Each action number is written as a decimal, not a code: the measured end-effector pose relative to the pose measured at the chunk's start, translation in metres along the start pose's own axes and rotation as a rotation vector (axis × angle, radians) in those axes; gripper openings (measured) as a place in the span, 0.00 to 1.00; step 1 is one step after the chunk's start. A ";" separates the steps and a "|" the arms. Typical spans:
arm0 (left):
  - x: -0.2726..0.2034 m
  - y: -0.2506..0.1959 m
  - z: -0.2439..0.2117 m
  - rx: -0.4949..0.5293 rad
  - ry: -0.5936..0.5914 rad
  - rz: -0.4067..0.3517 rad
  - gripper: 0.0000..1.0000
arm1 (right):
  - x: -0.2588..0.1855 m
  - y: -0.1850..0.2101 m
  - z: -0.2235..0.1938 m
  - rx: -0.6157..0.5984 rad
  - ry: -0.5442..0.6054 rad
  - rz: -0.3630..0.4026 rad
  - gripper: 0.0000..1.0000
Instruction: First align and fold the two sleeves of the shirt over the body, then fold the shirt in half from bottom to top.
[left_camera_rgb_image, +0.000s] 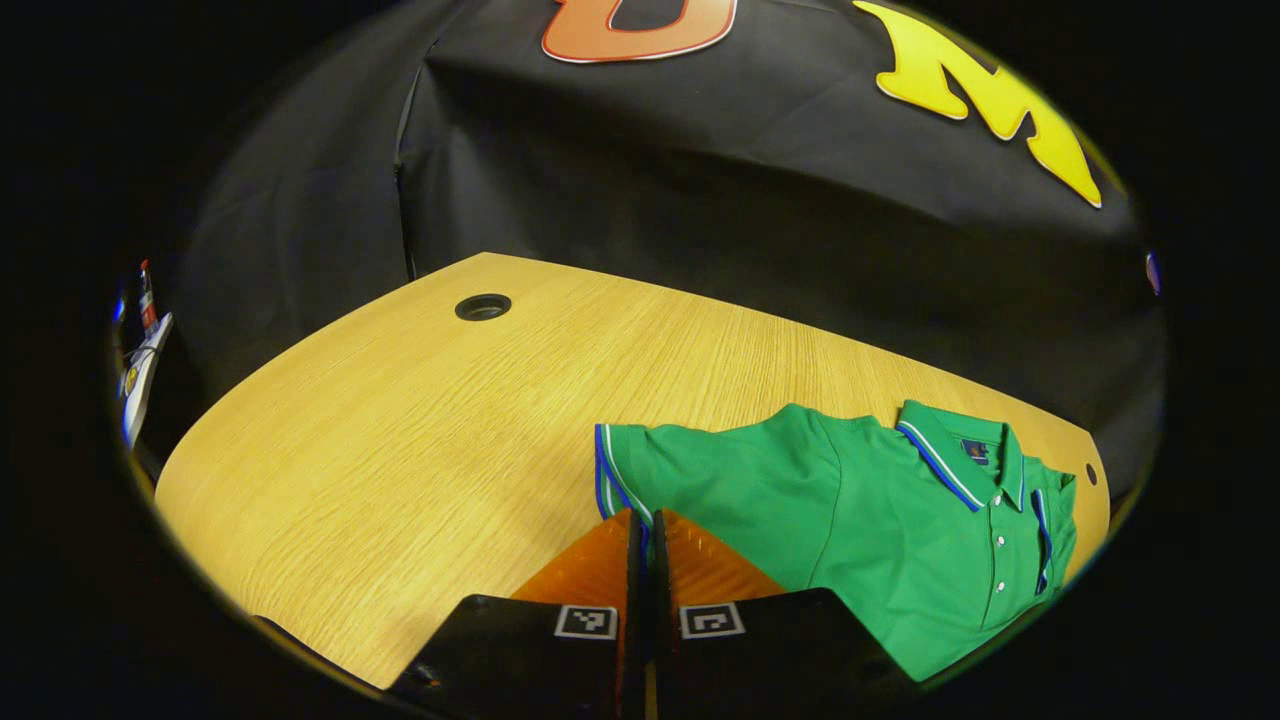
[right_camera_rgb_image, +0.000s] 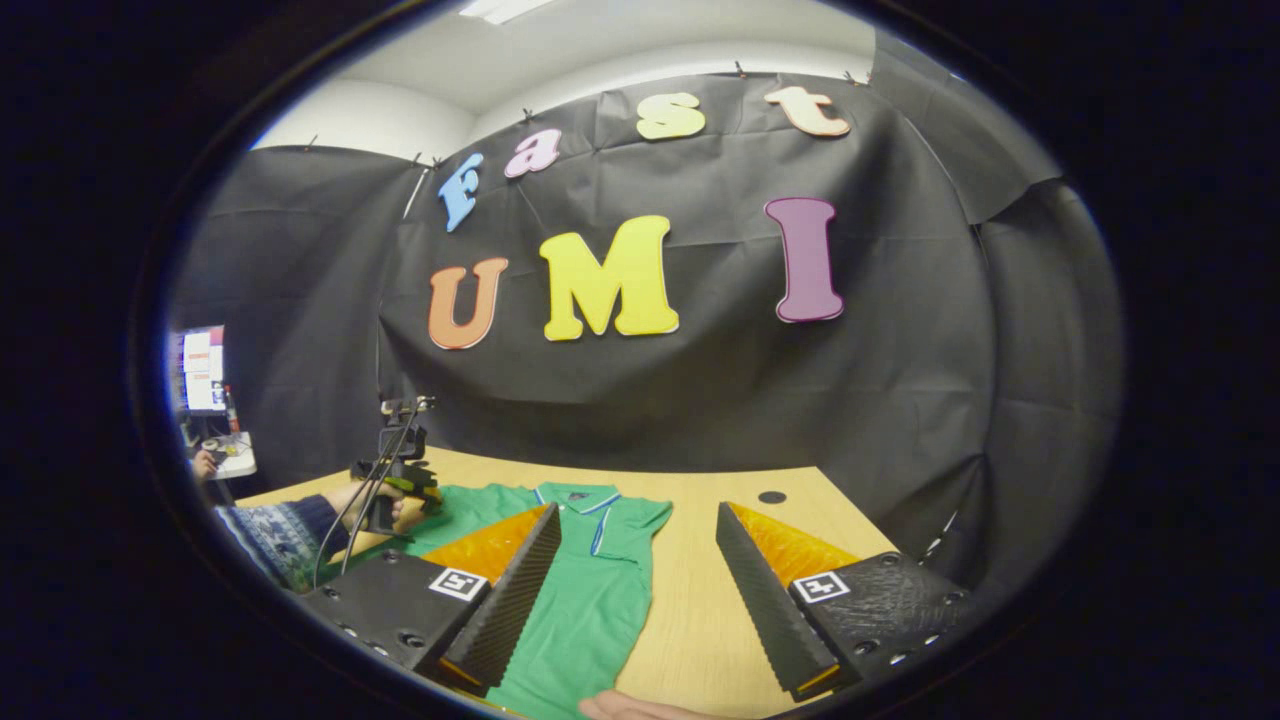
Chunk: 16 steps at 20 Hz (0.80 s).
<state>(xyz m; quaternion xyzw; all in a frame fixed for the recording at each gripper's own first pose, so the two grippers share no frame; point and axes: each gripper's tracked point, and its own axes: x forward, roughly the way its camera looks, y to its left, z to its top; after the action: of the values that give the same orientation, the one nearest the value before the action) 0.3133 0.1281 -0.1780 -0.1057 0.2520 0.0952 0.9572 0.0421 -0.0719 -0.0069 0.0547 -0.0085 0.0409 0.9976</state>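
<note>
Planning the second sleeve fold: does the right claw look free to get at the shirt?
Probably yes. The right claw hangs open above the shirt, nothing between them; the left claw is at the other sleeve.

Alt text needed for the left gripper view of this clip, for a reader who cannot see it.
The left tool has its fingers closed together at the striped cuff of a green polo shirt's sleeve. The green polo shirt lies on a wooden table, collar toward the far right, with black cloth behind.

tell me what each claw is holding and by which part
Left claw is closed on the green shirt at its sleeve cuff. Right claw is open, holding nothing.
</note>
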 end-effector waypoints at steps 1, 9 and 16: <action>-0.001 -0.001 0.000 0.014 0.007 -0.001 0.08 | 0.001 0.001 -0.001 0.007 0.002 0.001 0.95; -0.020 -0.030 0.022 0.189 0.001 0.015 0.07 | 0.007 -0.015 0.001 0.094 -0.007 -0.027 0.95; -0.041 -0.110 0.030 0.234 -0.040 -0.082 0.07 | 0.014 -0.022 -0.011 0.039 0.034 -0.049 0.96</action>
<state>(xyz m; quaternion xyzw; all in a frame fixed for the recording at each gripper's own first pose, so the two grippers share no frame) 0.3182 0.0248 -0.1149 -0.0016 0.2376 0.0278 0.9710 0.0583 -0.0915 -0.0200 0.0736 0.0106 0.0175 0.9971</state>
